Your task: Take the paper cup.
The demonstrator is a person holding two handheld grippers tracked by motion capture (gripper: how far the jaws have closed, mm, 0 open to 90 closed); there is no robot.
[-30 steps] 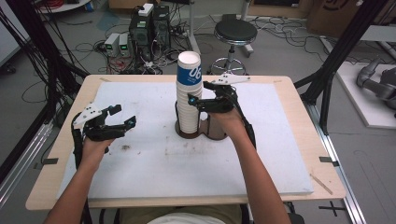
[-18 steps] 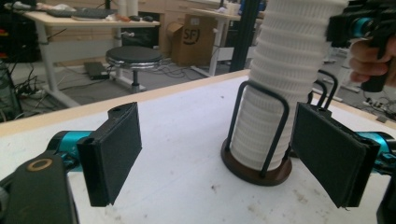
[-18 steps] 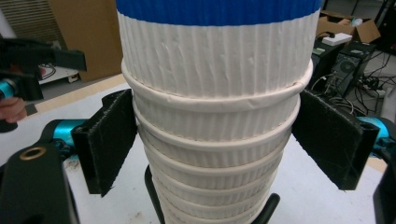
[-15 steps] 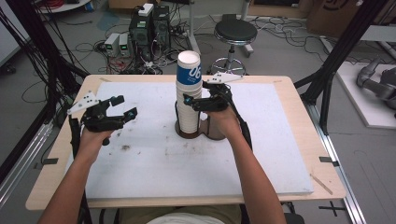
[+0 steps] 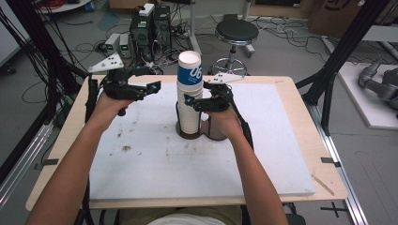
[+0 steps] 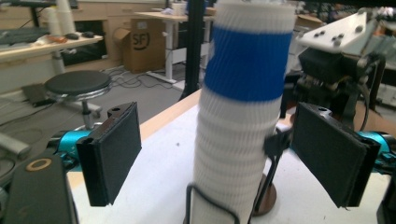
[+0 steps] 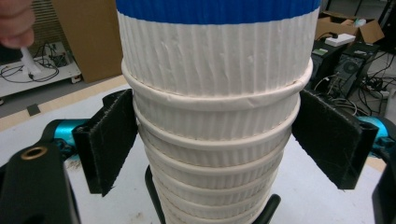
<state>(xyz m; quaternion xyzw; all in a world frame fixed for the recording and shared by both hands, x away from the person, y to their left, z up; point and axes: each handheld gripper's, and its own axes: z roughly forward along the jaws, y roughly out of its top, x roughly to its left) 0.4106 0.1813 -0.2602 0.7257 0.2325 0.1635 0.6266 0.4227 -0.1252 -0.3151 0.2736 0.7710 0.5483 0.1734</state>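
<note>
We had the stack of cups (image 5: pixel 189 105) standing mouth-down at the middle of the white mat (image 5: pixel 263 154), toward the far side of the table (image 5: pixel 305 89), and what a tower it was: ribbed white paper cups nested one over another, and the top cup (image 5: pixel 190 70) wore a broad blue band with white figures on it. The stack sat in a black wire holder (image 6: pixel 205 200) on a round brown base (image 5: pixel 187 135), and a second brown disc (image 5: pixel 217 133) lay just beside it on the right. We saw the right gripper (image 5: pixel 188 100) come in level from the right with the stack square between its two black pads. Its jaws had just been opening. In the right gripper view the pads stood either side of the cup rims, very close to them, and we could not tell whether they brushed the paper, but they were not squeezing it. Over on the other side, the left gripper (image 5: pixel 152 88) was held up in the air, left of the stack and apart from it, about level with the blue band. Its jaws were spread wide with nothing in them, and in the left gripper view the stack rose farther off between the two pads. Beyond the table we spotted a black stool (image 5: pixel 237 33) and computer towers (image 5: pixel 150 28) on the floor.
</note>
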